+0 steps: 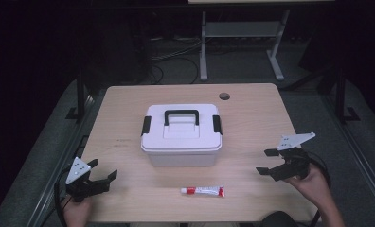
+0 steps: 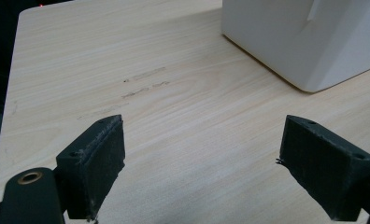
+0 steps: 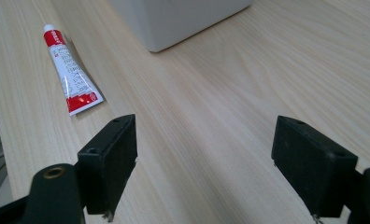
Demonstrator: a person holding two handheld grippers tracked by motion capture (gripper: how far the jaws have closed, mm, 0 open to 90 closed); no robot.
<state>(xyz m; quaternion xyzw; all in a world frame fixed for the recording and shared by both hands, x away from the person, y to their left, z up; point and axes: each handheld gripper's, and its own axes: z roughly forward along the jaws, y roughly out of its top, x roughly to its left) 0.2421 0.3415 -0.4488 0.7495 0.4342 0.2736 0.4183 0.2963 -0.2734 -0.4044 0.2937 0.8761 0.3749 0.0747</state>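
A white plastic box (image 1: pixel 182 137) with a black handle (image 1: pixel 181 115) and black side latches stands shut at the middle of the wooden table (image 1: pixel 252 118). A white and red tube (image 1: pixel 202 191) lies flat in front of it near the front edge. My left gripper (image 1: pixel 102 169) rests at the front left, open and empty, with a corner of the box (image 2: pixel 309 37) ahead to its right. My right gripper (image 1: pixel 267 161) is held at the front right, open and empty, with the tube (image 3: pixel 71 77) ahead to its left and the box (image 3: pixel 174 18) beyond it.
A round cable hole (image 1: pixel 224 96) sits near the table's far right edge. Behind the table stands a metal desk frame (image 1: pixel 242 42) with cables on the dark floor. Bare wood lies on both sides of the box.
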